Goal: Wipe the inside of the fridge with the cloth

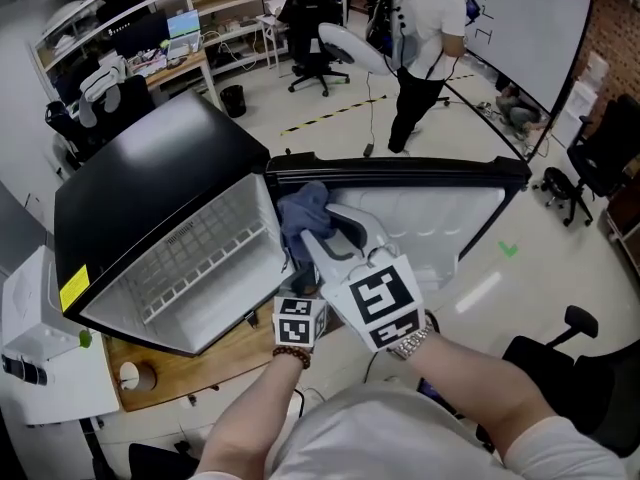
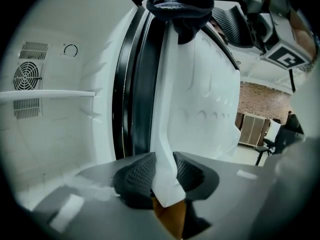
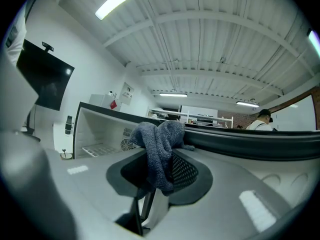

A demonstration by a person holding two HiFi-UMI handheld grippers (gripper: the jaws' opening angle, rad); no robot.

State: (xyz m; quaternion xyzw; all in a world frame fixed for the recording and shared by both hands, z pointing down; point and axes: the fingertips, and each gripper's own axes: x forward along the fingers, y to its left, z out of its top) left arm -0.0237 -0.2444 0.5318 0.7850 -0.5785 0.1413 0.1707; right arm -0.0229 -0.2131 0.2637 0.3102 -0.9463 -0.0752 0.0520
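Glossy black shell and smooth white plastic lining on the fridge, coarse knitted cloth, matt dimpled fingers, bare wood desk.

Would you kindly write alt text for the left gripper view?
The left gripper grips the white edge of the open fridge door. Farther along it, the right gripper holds a dark cloth; the fridge interior lies left.

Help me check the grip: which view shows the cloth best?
The right gripper view: the cloth sits close-up, clamped in the right gripper. The head view shows a bundle by the fridge door; the left gripper view, a dark clump.
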